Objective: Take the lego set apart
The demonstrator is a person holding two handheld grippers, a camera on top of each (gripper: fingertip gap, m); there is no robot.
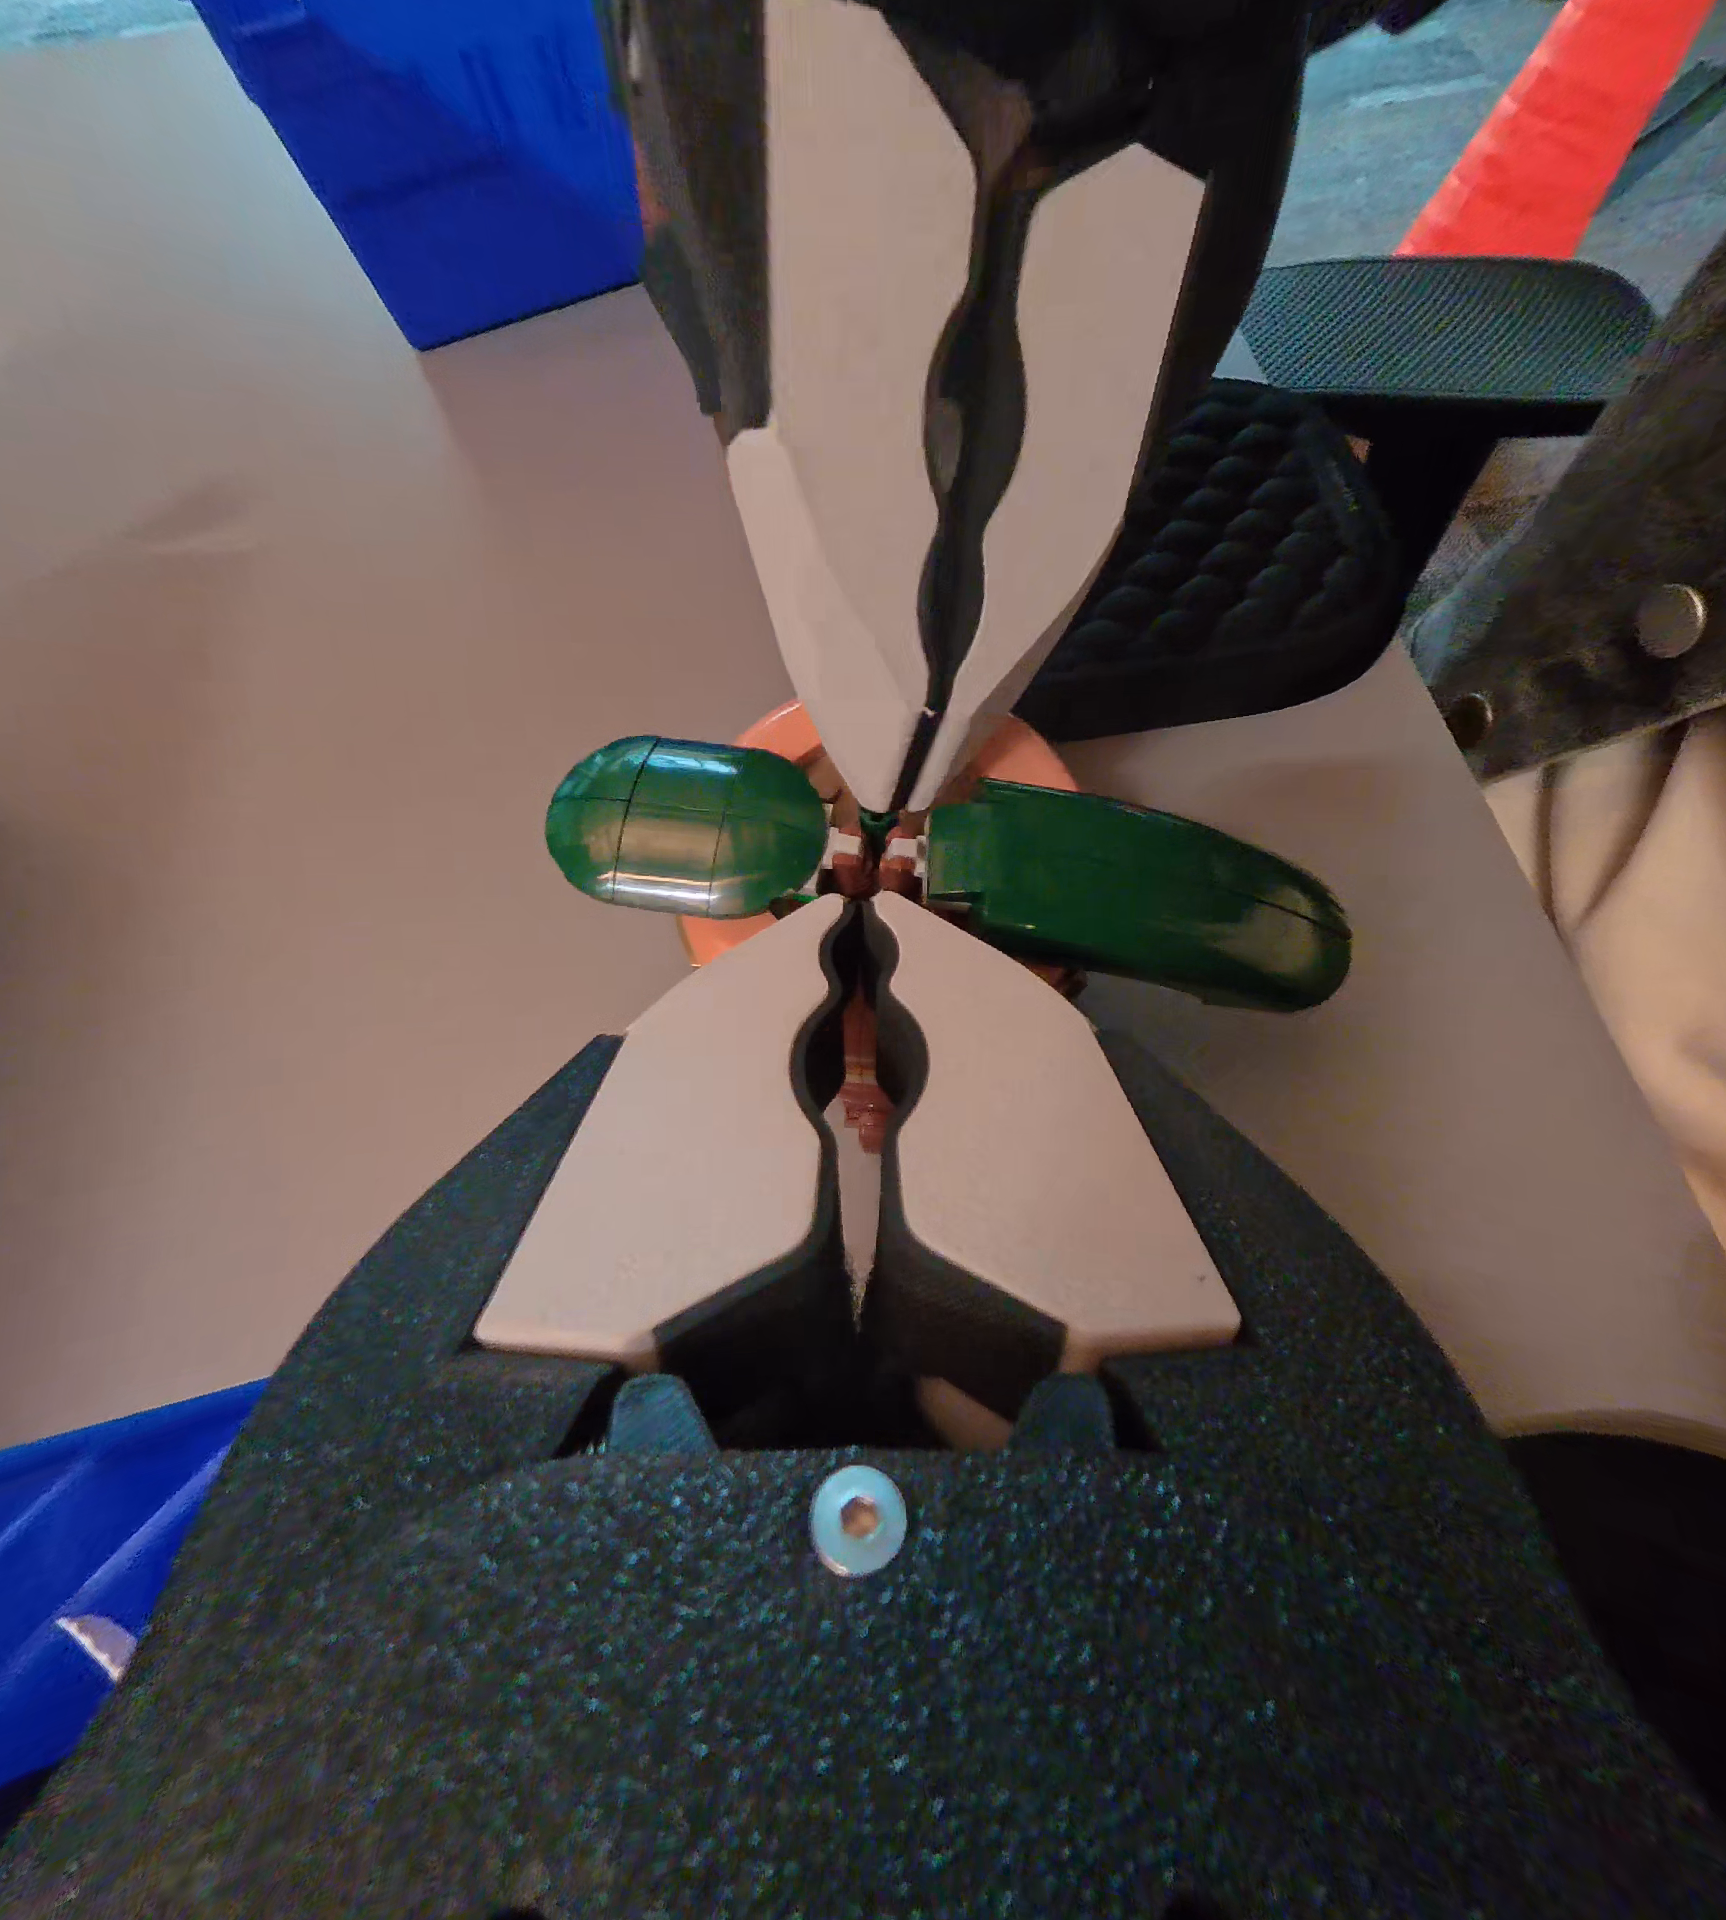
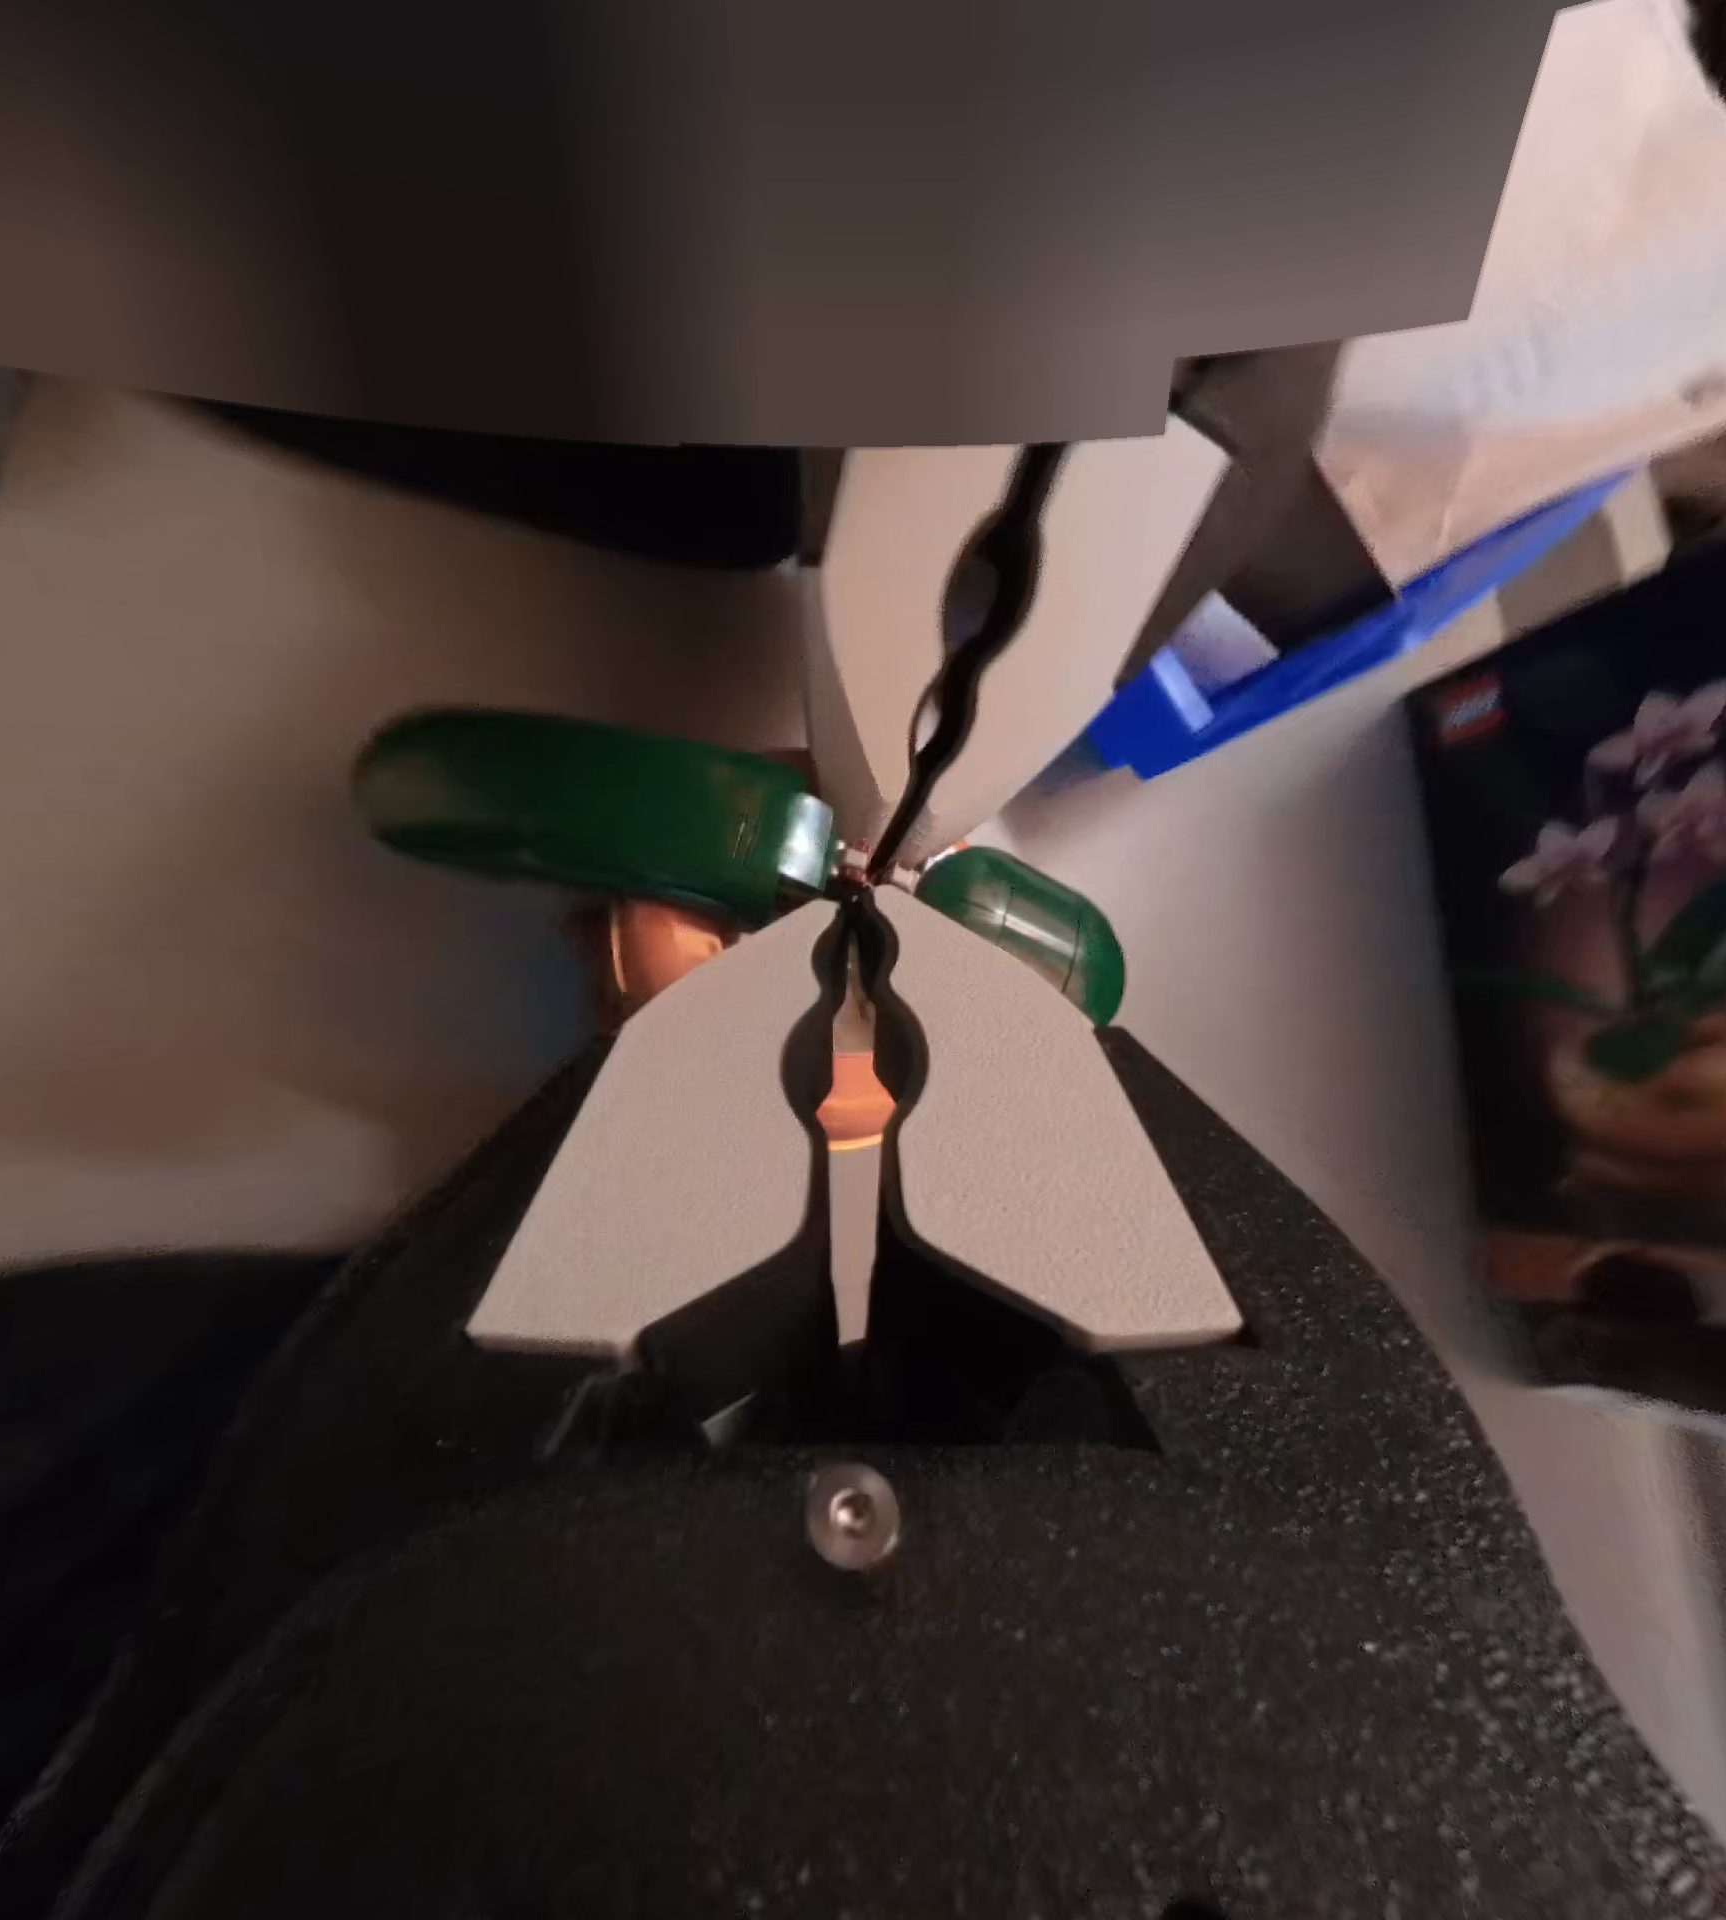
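The lego plant stands on the table: a short green leaf (image 1: pixel 682 826), a long green leaf (image 1: pixel 1129 894), and an orange pot (image 1: pixel 724 925) beneath them. My left gripper (image 1: pixel 859 906) is shut, its tips at the brown centre between the leaves. My right gripper (image 1: pixel 903 800) comes in from the opposite side and is shut on the small green stem (image 1: pixel 874 824) at the centre. In the right wrist view, the right gripper (image 2: pixel 854 914) meets the left gripper (image 2: pixel 885 857) between the long leaf (image 2: pixel 578 800) and the short leaf (image 2: pixel 1025 925), over the pot (image 2: pixel 651 945).
Blue bins stand at the far left (image 1: pixel 443 156) and near left (image 1: pixel 7 1558); one also shows in the right wrist view (image 2: pixel 1254 686). The set's dark box (image 2: pixel 1648 987) stands on the right. A black chair (image 1: pixel 1243 561) and a person's clothing (image 1: pixel 1669 831) lie past the table edge. Left and right tips are no more than a few centimetres apart. Left tips and right tips are each some 5 cm from the long leaf (image 2: pixel 578 800).
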